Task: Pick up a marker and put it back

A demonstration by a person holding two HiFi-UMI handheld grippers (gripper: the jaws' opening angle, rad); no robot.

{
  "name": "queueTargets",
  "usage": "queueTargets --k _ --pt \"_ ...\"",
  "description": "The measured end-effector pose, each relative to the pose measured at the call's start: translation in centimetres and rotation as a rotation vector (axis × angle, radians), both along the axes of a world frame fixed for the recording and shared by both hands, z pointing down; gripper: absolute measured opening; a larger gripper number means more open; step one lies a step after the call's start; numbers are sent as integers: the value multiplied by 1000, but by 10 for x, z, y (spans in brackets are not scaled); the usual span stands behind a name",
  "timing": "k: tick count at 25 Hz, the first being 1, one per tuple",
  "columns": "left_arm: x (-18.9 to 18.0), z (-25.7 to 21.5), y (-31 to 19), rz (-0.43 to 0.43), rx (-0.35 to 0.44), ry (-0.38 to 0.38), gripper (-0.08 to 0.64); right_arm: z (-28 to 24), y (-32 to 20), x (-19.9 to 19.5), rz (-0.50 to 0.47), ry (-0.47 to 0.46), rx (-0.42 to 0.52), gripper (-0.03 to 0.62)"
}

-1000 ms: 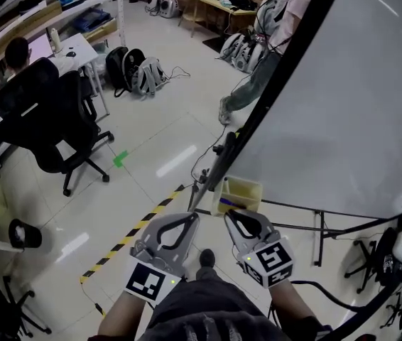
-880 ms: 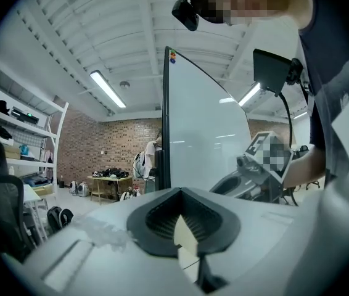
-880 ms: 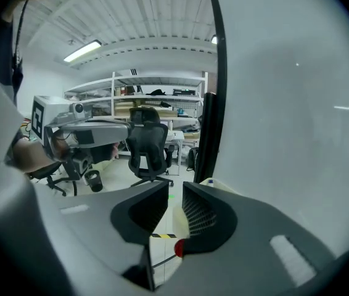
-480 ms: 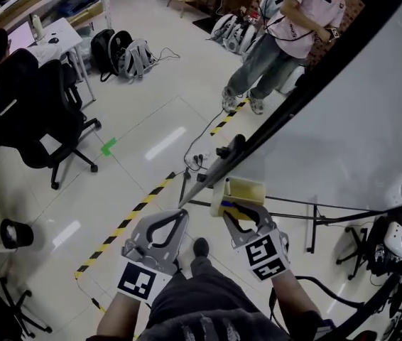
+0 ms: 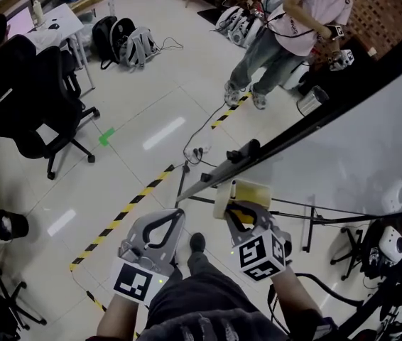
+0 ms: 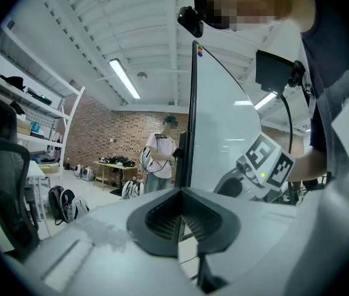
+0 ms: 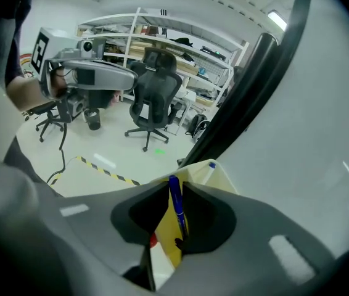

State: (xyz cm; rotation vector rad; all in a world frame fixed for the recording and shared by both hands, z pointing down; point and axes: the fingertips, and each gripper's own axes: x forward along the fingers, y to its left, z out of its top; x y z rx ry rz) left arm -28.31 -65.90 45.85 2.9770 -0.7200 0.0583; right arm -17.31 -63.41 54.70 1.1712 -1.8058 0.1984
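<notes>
The whiteboard [image 5: 371, 141] rises beyond my fingertips. Its yellow tray [image 5: 247, 190] now sits right at my right gripper [image 5: 241, 210], nearer than a second ago. Those jaws are closing around the blue marker [image 7: 176, 208] in the tray, not yet squeezing it, so I judge pickup imminent. My left gripper [image 5: 175, 216] is pinched together, empty.

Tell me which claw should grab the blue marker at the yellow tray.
Right. The right claw is closing around the blue marker over the yellow tray; the left claw is shut, aside.

Workshop-lab space — whiteboard [image 5: 371, 141], office chairs [image 5: 23, 91], storage shelves [image 7: 162, 45], brick wall [image 6: 110, 143], hazard tape [image 5: 126, 215] on tiled floor [image 5: 151, 105]
</notes>
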Motion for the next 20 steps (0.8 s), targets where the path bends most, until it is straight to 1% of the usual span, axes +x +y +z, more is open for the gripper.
queueTargets --k 2,6,9,11,15,20 --pt "1 2 -1 -4 -17 7 3 2 -1 -1 -11 5 -10 60" --pt "7 9 2 36 7 -38 3 4 -1 -3 -41 23 -12 55" --pt "13 10 5 54 6 -46 3 4 -1 -3 -75 37 -7 48" --pt "16 10 6 58 5 -46 3 3 -2 -3 -87 27 2 46" --pt "20 5 7 54 7 -31 3 -7 -3 -4 -91 -10 43 44" --pt "24 -9 10 58 43 -19 3 -31 -5 -6 -95 -50 125 44"
